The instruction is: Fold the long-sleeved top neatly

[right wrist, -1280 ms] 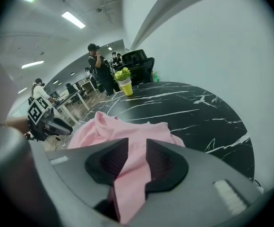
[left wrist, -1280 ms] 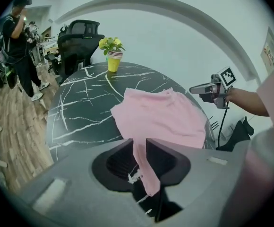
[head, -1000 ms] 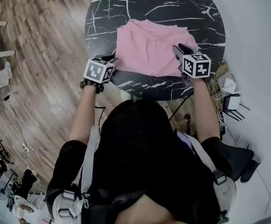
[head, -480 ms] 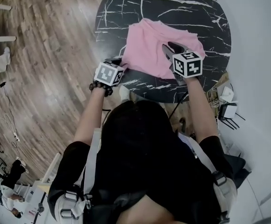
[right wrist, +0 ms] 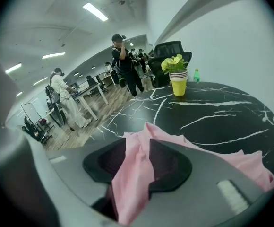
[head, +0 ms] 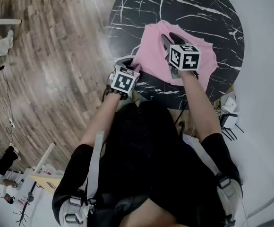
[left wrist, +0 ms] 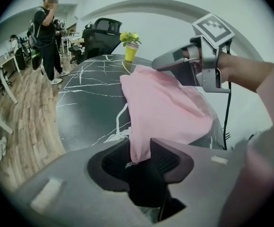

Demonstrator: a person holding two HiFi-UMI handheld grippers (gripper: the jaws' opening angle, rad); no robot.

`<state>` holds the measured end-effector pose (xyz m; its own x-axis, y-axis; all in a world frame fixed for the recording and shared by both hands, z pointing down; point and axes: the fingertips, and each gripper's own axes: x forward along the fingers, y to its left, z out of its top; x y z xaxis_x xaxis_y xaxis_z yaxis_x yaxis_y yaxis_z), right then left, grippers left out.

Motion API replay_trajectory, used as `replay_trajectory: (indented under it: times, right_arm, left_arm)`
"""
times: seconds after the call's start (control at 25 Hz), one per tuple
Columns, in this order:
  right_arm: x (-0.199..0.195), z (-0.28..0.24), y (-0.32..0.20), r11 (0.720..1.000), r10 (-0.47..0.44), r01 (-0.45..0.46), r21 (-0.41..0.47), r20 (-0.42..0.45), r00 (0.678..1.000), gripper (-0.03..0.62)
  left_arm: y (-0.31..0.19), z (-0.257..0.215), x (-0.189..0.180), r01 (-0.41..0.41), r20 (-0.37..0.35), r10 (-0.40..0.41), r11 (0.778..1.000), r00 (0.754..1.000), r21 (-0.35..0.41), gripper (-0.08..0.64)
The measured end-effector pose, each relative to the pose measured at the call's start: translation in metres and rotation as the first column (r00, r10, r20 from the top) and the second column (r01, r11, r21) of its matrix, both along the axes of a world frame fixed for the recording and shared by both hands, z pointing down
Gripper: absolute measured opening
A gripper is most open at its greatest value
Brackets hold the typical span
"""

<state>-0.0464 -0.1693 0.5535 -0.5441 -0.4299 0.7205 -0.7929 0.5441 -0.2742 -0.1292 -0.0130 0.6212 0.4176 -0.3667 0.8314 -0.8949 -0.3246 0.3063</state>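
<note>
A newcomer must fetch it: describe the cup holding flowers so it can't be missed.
Find the round black marble-patterned table. At its far edge, beyond the pink top, stands the yellow cup of flowers. The green bottle beside it holds none.

Top (head: 152, 48) on table (head: 212, 13) toward its near edge, 1 flower cup (right wrist: 178, 86) at table's far edge, 1 bottle (right wrist: 196, 75) just right of cup, chair (right wrist: 171, 51) behind both
</note>
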Motion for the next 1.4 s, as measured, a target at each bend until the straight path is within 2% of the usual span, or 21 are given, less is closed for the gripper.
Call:
replay_trajectory:
  times: [0.16,0.32,0.64,0.8,0.96,1.08,1.16,1.24,1.4]
  right_arm:
    - [-0.024,0.013,-0.012,0.999,0.023,-0.023,-0.048,-0.004,1.000,0.199]
    - [-0.038,0.026,-0.021,0.996,0.024,-0.030,-0.084,-0.080,0.996,0.275]
    - [-0.054,0.056,-0.024,0.984,0.043,-0.074,-0.159,-0.192,0.980,0.288]
    - [-0.055,0.062,-0.024,0.987,0.043,-0.079,-0.141,-0.246,0.968,0.288]
    - [-0.053,0.064,-0.024,0.997,0.015,-0.038,-0.063,-0.336,0.942,0.237]
    - [-0.054,0.065,-0.022,0.999,-0.003,-0.014,-0.045,-0.355,0.935,0.216]
    - [-0.055,0.064,-0.019,0.998,-0.034,0.015,-0.055,-0.361,0.932,0.153]
    - [-0.056,0.064,-0.015,0.997,-0.067,0.045,-0.069,-0.355,0.933,0.097]
    - [-0.063,0.058,-0.009,0.992,-0.081,0.052,-0.114,-0.264,0.961,0.076]
  left_arm:
    - [0.002,0.004,0.002,-0.013,0.043,0.012,1.000,0.999,0.010,0.152]
    - [0.002,0.004,0.003,-0.006,0.036,0.006,1.000,0.999,0.002,0.150]
    - [0.009,0.003,0.005,-0.032,0.058,0.031,0.999,0.998,0.014,0.149]
    - [0.008,0.004,0.004,-0.046,0.096,0.044,0.999,0.994,0.024,0.141]
    - [0.007,0.005,0.003,-0.056,0.118,0.054,0.998,0.992,0.013,0.138]
    - [0.009,0.008,0.003,-0.066,0.136,0.066,0.998,0.989,0.000,0.138]
    - [0.010,0.008,0.004,-0.072,0.129,0.073,0.997,0.989,-0.011,0.128]
    - [0.013,0.007,0.007,-0.068,0.093,0.070,0.997,0.993,-0.027,0.054]
    - [0.023,-0.005,0.008,-0.077,0.068,0.078,0.997,0.995,-0.019,0.049]
